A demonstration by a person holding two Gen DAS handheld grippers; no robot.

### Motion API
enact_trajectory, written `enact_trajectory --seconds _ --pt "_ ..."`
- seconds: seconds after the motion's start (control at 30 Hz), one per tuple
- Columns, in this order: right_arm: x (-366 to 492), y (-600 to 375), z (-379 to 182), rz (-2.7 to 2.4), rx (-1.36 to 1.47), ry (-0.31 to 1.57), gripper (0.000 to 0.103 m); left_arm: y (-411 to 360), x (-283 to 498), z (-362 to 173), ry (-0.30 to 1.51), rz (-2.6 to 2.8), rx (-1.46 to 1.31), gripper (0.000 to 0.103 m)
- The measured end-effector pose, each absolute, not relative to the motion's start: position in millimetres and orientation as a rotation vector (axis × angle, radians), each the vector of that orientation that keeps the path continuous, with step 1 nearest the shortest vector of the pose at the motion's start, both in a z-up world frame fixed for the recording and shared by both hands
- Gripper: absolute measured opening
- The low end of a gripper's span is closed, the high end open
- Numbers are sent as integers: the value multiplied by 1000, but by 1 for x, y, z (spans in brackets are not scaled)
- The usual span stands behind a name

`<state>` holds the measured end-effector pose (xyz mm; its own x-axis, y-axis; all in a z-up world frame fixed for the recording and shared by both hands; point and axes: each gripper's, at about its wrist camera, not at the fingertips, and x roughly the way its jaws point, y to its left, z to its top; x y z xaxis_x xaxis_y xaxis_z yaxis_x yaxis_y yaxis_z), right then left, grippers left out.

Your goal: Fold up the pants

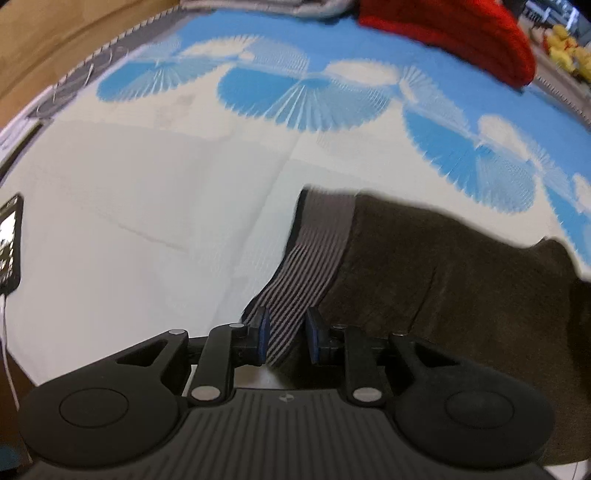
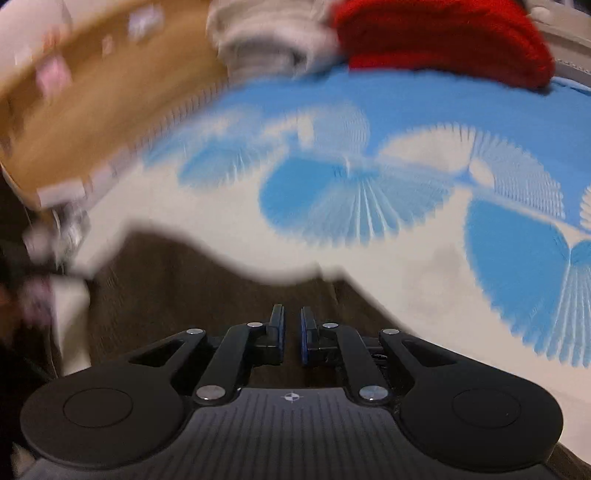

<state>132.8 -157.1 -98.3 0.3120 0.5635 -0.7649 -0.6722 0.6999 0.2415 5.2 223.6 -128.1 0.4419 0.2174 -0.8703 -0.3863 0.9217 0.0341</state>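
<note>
Gripping the striped waistband (image 1: 295,266) of the brown pants (image 1: 461,280), the left gripper (image 1: 286,338) is clenched; the right gripper (image 2: 292,334) pinches pants cloth above the mat (image 1: 147,184).

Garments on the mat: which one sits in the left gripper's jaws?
The dark brown pants, by their grey-striped waistband, sit in the left gripper. The red garment and grey one lie at the mat's far edge.

Bare mat (image 1: 147,184) lies open left of the pants (image 1: 443,277); red garment (image 1: 461,33) blocks the far edge.
</note>
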Motion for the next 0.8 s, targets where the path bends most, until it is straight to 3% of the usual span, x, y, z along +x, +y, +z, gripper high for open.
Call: enact_trajectory --seconds 0.07,0.13,0.27,0.4,0.47,0.53,0.6,0.8 --pt "134 -159 -126 635 -306 995 0 218 6 -120 999 353 -180 24" --pt "138 -176 -131 618 -246 989 0 208 7 -112 943 311 -175 24" --pt "134 -203 -101 471 -250 889 4 180 13 -107 908 143 -162 24" --pt "136 -275 -66 300 -76 879 4 153 23 -119 971 52 -102 26" --pt "124 -324 -44 205 20 836 9 150 31 -142 1100 69 -93 29" --pt "102 -370 -22 110 115 778 18 146 35 -166 1230 133 -45 41" --pt "74 -417 -6 13 206 714 31 138 38 -159 1200 148 -30 40" --pt "-36 -548 3 -244 418 591 38 105 29 -142 1112 63 8 40"
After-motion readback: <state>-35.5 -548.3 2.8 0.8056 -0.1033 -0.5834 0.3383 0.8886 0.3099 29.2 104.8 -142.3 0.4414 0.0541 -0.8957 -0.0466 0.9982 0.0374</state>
